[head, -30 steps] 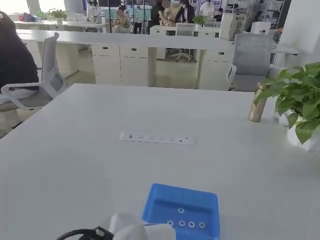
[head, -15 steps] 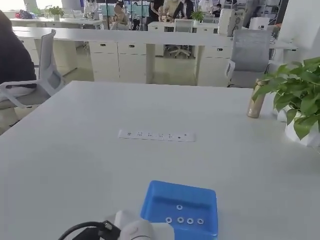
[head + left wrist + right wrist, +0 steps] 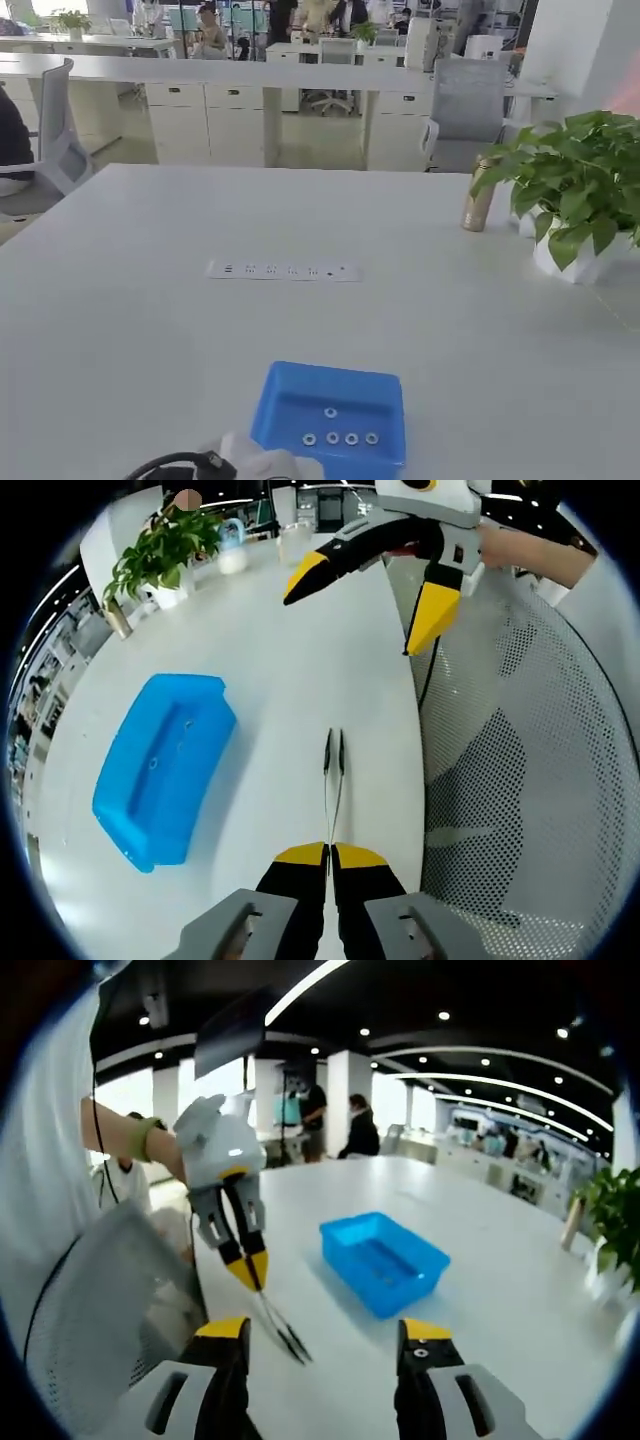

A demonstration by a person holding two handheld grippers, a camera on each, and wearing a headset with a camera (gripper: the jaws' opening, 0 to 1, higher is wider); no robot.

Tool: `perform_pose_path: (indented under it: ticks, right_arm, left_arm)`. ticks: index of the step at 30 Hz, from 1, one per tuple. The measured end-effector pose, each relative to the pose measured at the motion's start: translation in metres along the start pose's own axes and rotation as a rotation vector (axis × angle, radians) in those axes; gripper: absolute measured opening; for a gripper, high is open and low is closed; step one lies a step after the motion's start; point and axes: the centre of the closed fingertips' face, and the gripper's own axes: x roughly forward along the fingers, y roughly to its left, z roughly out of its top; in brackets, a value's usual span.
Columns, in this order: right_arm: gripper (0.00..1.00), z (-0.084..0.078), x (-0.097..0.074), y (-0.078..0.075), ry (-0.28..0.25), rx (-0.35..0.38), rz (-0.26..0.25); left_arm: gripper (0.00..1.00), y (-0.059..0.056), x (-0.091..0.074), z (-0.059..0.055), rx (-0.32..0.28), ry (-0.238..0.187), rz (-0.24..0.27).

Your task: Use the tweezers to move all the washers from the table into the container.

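A blue container sits near the table's front edge with several washers lying in it. In the left gripper view my left gripper is shut on the thin tweezers, whose tips point out over the white table to the right of the container. My right gripper hovers beyond them with its jaws spread wide. In the right gripper view my right gripper stands open with nothing in it. The left gripper holds the tweezers tips down, left of the container.
A white power strip lies at mid-table. A potted plant and a metal bottle stand at the far right. A mesh chair sits against the table's near edge. Desks, chairs and people are behind.
The head camera has panned right and slightly down, so everything has slid left in the picture. The container and its washers have stayed put.
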Motion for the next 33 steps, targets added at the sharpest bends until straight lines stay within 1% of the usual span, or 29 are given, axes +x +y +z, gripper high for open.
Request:
perform_pose_path:
  ticks: [1,2,3,4,5,7,8,11,15,17,18,20,21,22,23,24,25,26,28,29,31,32,33]
  right_arm:
    - [0.57,0.0,0.0,0.0,-0.02,0.049,0.003]
    - [0.59,-0.001,-0.001,0.0,-0.013,0.07,0.005]
    - [0.6,0.001,-0.001,0.0,-0.004,0.072,0.004]
    - [0.6,0.004,-0.001,-0.001,-0.018,0.052,-0.003]
    - [0.6,0.007,0.0,-0.002,-0.026,0.045,-0.015]
    - [0.61,0.006,0.0,-0.002,-0.022,0.07,-0.019]
    - [0.61,0.004,0.0,-0.001,-0.011,0.078,-0.019]
    - [0.61,-0.001,-0.003,-0.005,0.025,0.063,-0.046]
    - [0.63,-0.001,-0.013,-0.008,0.036,0.061,-0.067]
    - [0.64,-0.008,-0.021,-0.009,0.075,0.035,-0.076]
    - [0.64,-0.016,-0.029,-0.014,0.119,-0.007,-0.079]
    - [0.63,-0.023,-0.038,-0.022,0.157,-0.067,-0.104]
    - [0.63,-0.027,-0.042,-0.026,0.168,-0.071,-0.115]
    - [0.64,-0.027,-0.045,-0.03,0.146,-0.039,-0.125]
    - [0.64,-0.024,-0.046,-0.033,0.113,-0.001,-0.139]
    - [0.64,-0.02,-0.047,-0.034,0.072,0.056,-0.144]
    - [0.64,-0.019,-0.046,-0.033,0.058,0.072,-0.144]
    - [0.64,-0.017,-0.046,-0.032,0.059,0.052,-0.14]
    - [0.64,-0.016,-0.042,-0.03,0.063,0.04,-0.135]
    - [0.64,-0.019,-0.039,-0.027,0.076,0.038,-0.12]
    - [0.63,-0.026,-0.037,-0.023,0.115,0.036,-0.096]
    - [0.62,-0.027,-0.037,-0.022,0.119,0.03,-0.089]
    - [0.62,-0.03,-0.037,-0.021,0.121,0.034,-0.082]
  left_arm:
    - [0.0,0.0,0.002,-0.001,-0.012,0.009,-0.003]
    - [0.0,0.001,0.003,-0.002,-0.017,0.015,-0.001]
    - [0.0,0.001,0.005,-0.004,-0.006,0.035,0.002]
    - [0.0,0.002,0.005,-0.005,0.001,0.043,0.005]
    - [0.0,0.002,0.006,-0.007,0.025,0.071,0.013]
    - [0.0,0.0,0.008,-0.008,0.04,0.087,0.008]
    - [0.0,0.0,0.009,-0.008,0.042,0.092,0.006]
    - [0.0,0.0,0.011,-0.007,0.041,0.1,-0.001]
    - [0.0,-0.001,0.012,-0.006,0.044,0.106,-0.003]
    - [0.0,-0.002,0.013,-0.005,0.042,0.105,-0.007]
    - [0.0,-0.002,0.014,-0.005,0.04,0.108,-0.009]
    - [0.0,-0.001,0.015,-0.006,0.045,0.115,-0.008]
    - [0.0,-0.001,0.016,-0.006,0.049,0.12,-0.01]
    - [0.0,-0.001,0.016,-0.007,0.048,0.123,-0.011]
    - [0.0,-0.001,0.016,-0.006,0.049,0.121,-0.01]
    - [0.0,0.0,0.016,-0.005,0.046,0.119,-0.012]
    - [0.0,0.0,0.016,-0.005,0.043,0.118,-0.013]
    - [0.0,0.0,0.016,-0.005,0.041,0.117,-0.014]
    - [0.0,-0.002,0.016,-0.004,0.03,0.103,-0.029]
    - [0.0,-0.002,0.016,-0.004,0.027,0.095,-0.031]
    - [0.0,-0.001,0.016,-0.005,0.025,0.086,-0.019]
    - [0.0,-0.001,0.015,-0.005,0.026,0.081,-0.018]
    - [0.0,-0.001,0.014,-0.004,0.012,0.067,-0.012]
